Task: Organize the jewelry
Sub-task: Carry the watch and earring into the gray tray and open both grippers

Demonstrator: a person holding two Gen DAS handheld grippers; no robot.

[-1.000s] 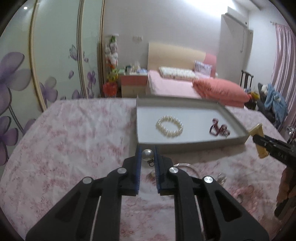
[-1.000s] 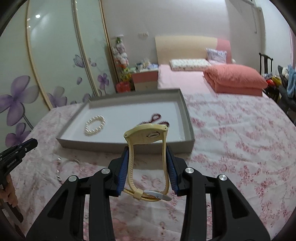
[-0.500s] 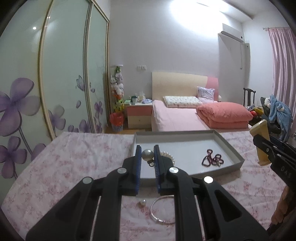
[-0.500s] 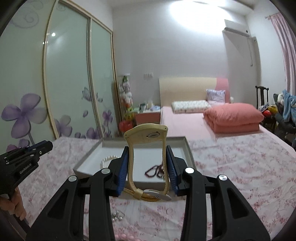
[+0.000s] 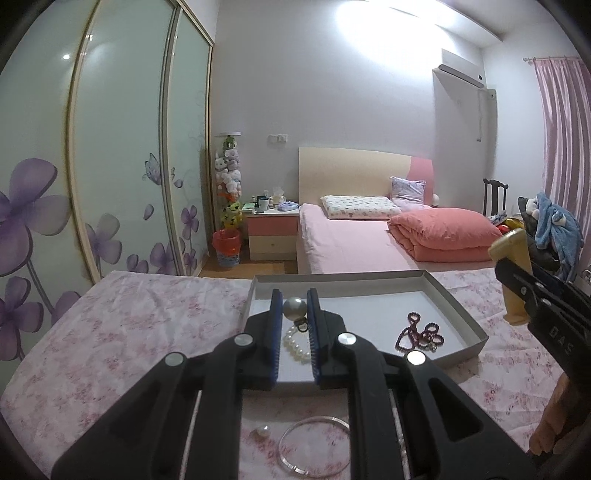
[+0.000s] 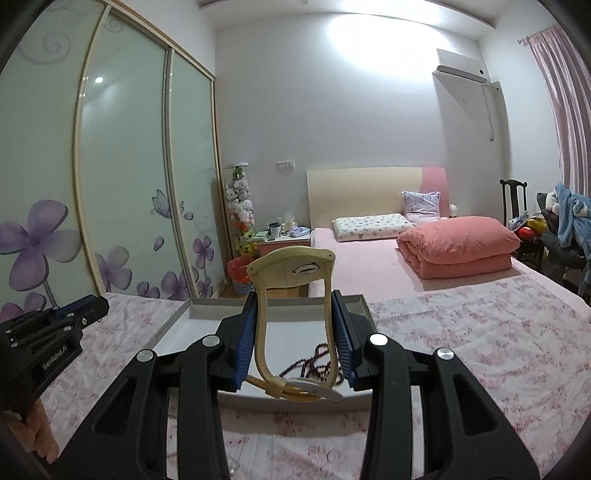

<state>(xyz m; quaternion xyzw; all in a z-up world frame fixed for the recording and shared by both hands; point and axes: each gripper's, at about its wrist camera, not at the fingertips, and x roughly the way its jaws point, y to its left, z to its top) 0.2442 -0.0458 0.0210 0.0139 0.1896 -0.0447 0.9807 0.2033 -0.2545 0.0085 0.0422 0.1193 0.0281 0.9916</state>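
Pearl earring (image 5: 294, 308) pinched between left gripper (image 5: 294, 314) pads, above grey tray (image 5: 460, 314) holding pearl bracelet (image 5: 295, 345) and dark beads (image 5: 419, 332). Right gripper (image 6: 295, 332) clamps cream watch (image 6: 293, 295). Silver bangle (image 5: 314, 448) lies on floral cloth (image 5: 129, 325).

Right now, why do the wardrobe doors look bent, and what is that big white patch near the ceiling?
In both wrist views the fisheye lens bows the wardrobe doors and leaves dark corners. In both, the white patch is overexposed ceiling light washing out the wall. In the left wrist view the pearl earring in the left gripper looks sharp; in the right wrist view the watch in the right gripper is clear too.
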